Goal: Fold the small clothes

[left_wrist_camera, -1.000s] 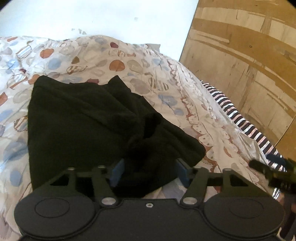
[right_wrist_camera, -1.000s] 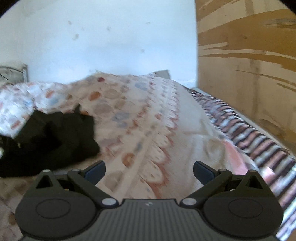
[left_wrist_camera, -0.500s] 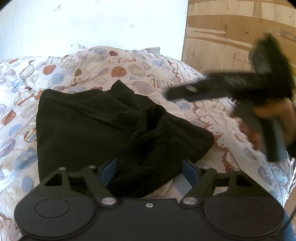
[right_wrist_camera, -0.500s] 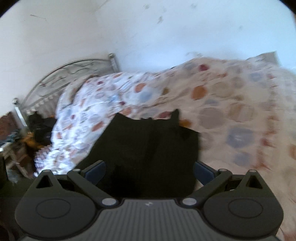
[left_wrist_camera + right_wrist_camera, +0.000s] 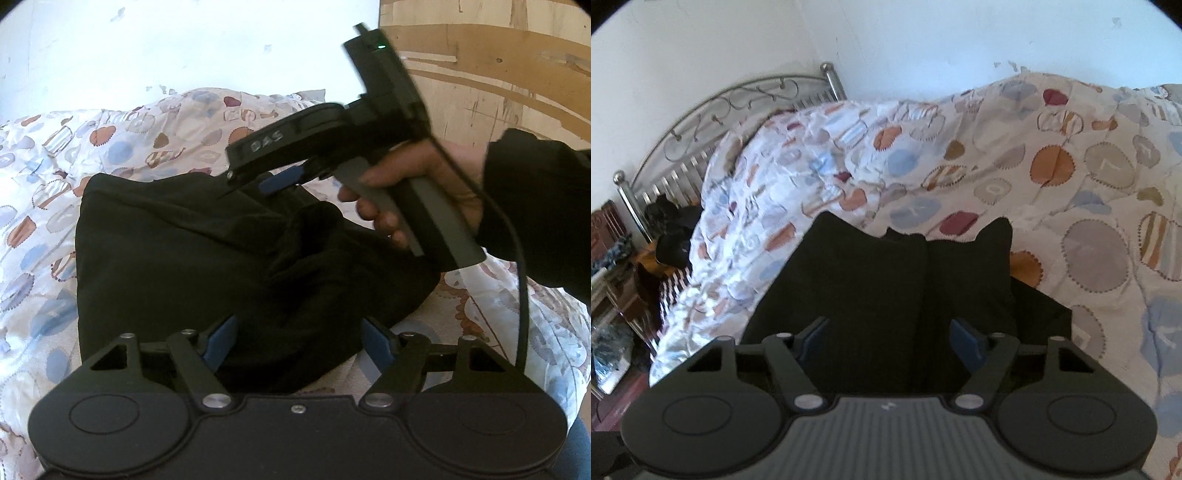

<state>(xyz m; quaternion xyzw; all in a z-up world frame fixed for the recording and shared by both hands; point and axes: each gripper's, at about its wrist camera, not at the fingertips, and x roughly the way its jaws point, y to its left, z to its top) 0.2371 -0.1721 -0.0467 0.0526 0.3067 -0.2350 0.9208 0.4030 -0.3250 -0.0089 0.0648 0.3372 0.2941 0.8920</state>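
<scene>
A black garment (image 5: pixel 166 258) lies rumpled on the patterned quilt (image 5: pixel 129 136), bunched toward its near right corner. My left gripper (image 5: pixel 299 339) sits low at the garment's near edge. Its jaws are closing a little around the bunched cloth, and the pads do not visibly squeeze it. A person's hand (image 5: pixel 413 192) holds my right gripper (image 5: pixel 255 181) over the garment's far right part, pointing left and downward. In the right wrist view the right gripper (image 5: pixel 890 341) hovers over the flat black garment (image 5: pixel 871 288). Its jaws are closing, with cloth beneath them and nothing pinched.
The quilt (image 5: pixel 1071 184) covers the whole bed. A wooden board (image 5: pixel 498 92) stands at the right. A metal headboard (image 5: pixel 720 110) rises at the far left, with dark clothes (image 5: pixel 672 229) and floor clutter (image 5: pixel 613 295) beside the bed. A white wall is behind.
The right gripper swung left from the bare quilt to above the black garment, came into the left wrist view, and its jaws narrowed. The left gripper stayed almost in place.
</scene>
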